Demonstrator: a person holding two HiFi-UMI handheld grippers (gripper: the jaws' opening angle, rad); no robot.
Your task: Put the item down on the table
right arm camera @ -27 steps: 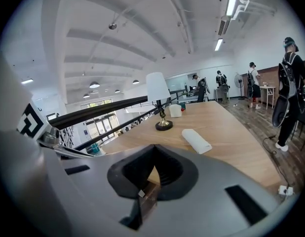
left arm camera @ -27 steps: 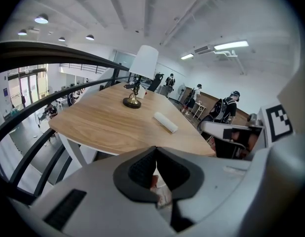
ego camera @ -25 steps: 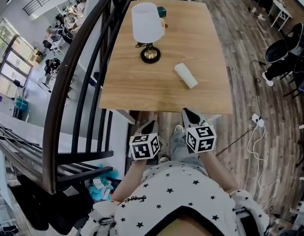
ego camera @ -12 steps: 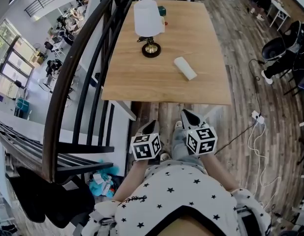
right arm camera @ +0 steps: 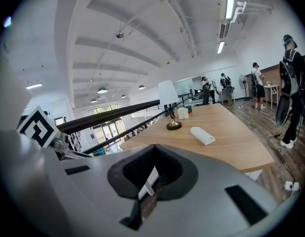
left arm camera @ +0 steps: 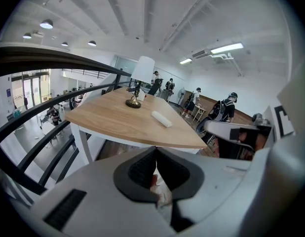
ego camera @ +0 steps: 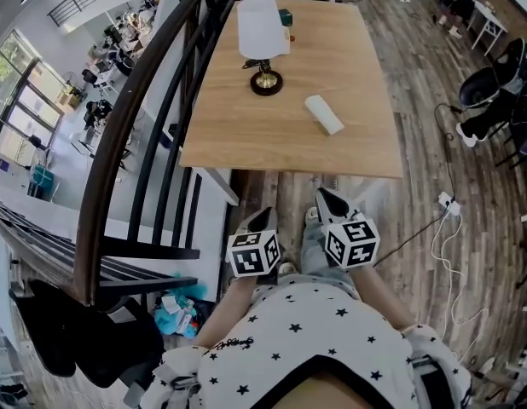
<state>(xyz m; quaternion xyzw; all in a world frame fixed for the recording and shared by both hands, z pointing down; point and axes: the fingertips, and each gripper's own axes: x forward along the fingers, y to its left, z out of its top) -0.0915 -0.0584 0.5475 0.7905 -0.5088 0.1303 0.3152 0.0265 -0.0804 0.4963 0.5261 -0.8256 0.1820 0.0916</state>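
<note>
A white oblong item (ego camera: 324,114) lies on the wooden table (ego camera: 246,135), right of centre; it also shows in the left gripper view (left arm camera: 161,119) and the right gripper view (right arm camera: 203,135). Both grippers hang in front of the person's body, short of the table's near edge and well away from the item. My left gripper (ego camera: 265,216) is shut, its jaws meeting at a point (left arm camera: 156,148) with nothing held. My right gripper (ego camera: 325,196) is likewise shut and empty (right arm camera: 153,147).
A table lamp (ego camera: 263,37) with a white shade stands at the table's far left, with small objects behind it. A black curved railing (ego camera: 136,126) runs along the left. An office chair (ego camera: 494,83) and floor cables (ego camera: 443,228) lie to the right. People stand far off.
The table has slid a little further away in the head view as the person backed off. Both grippers stay shut and held close to the body.
</note>
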